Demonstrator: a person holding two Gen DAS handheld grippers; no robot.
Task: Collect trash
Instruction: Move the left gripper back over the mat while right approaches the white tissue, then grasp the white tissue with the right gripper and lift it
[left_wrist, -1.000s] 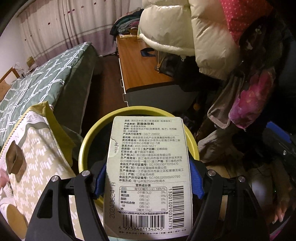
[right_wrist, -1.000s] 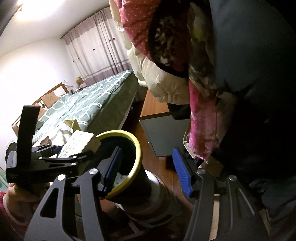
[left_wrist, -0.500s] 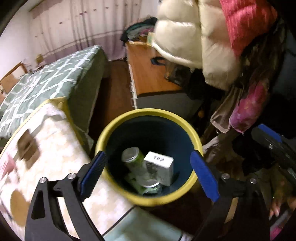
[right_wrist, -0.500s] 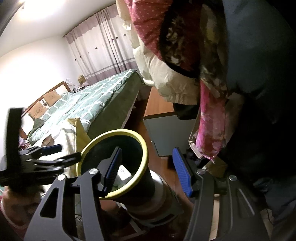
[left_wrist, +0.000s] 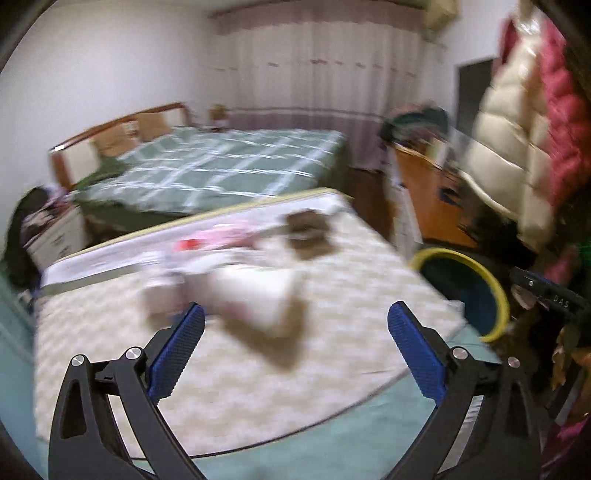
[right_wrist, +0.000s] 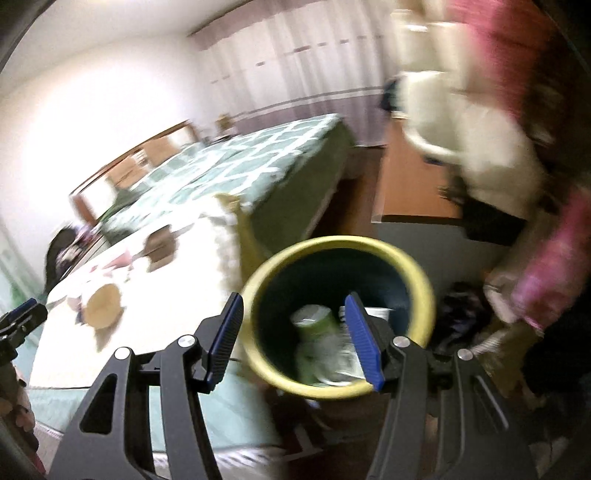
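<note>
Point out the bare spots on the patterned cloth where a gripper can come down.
Free: the near stretch of the patterned cloth, between the blurred white litter and the teal edge. Also beside the yellow-rimmed bin. Crowded: the cloth's far half, strewn with scraps.

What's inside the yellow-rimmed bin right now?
In the right wrist view the bin holds a green-and-white cup or can lying over crumpled pale wrappers. The right tongs' finger and blur hide the rest; the bottom is not visible.
</note>
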